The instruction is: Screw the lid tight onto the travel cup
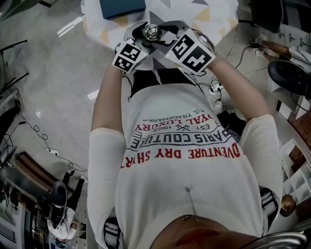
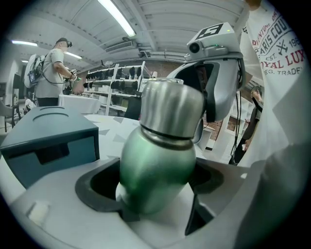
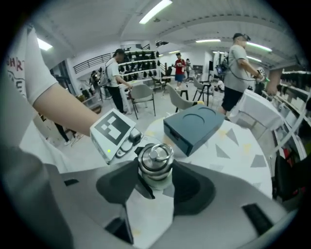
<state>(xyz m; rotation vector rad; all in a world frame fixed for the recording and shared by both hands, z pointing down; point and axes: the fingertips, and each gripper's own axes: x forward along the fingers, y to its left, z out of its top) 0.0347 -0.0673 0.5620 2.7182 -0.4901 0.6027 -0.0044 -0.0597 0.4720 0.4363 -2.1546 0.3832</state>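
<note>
The travel cup has a green body [image 2: 154,168] and a steel lid [image 2: 170,109] with a ring on top [image 3: 156,154]. My left gripper [image 2: 155,192] is shut on the green body and holds the cup tilted up over the near table edge. My right gripper [image 3: 155,176] comes down onto the top, its dark pads pressed on both sides of the lid [image 3: 155,168]. In the head view the lid [image 1: 152,32] shows between the left gripper [image 1: 143,39] and the right gripper [image 1: 164,38], close in front of the person's chest. The cup's bottom is hidden.
A blue-grey box [image 3: 194,126] [image 1: 121,7] lies on the white table with triangle print [image 3: 233,151] just beyond the cup. Other people, chairs and shelves stand farther back. Cables and gear lie on the floor at both sides.
</note>
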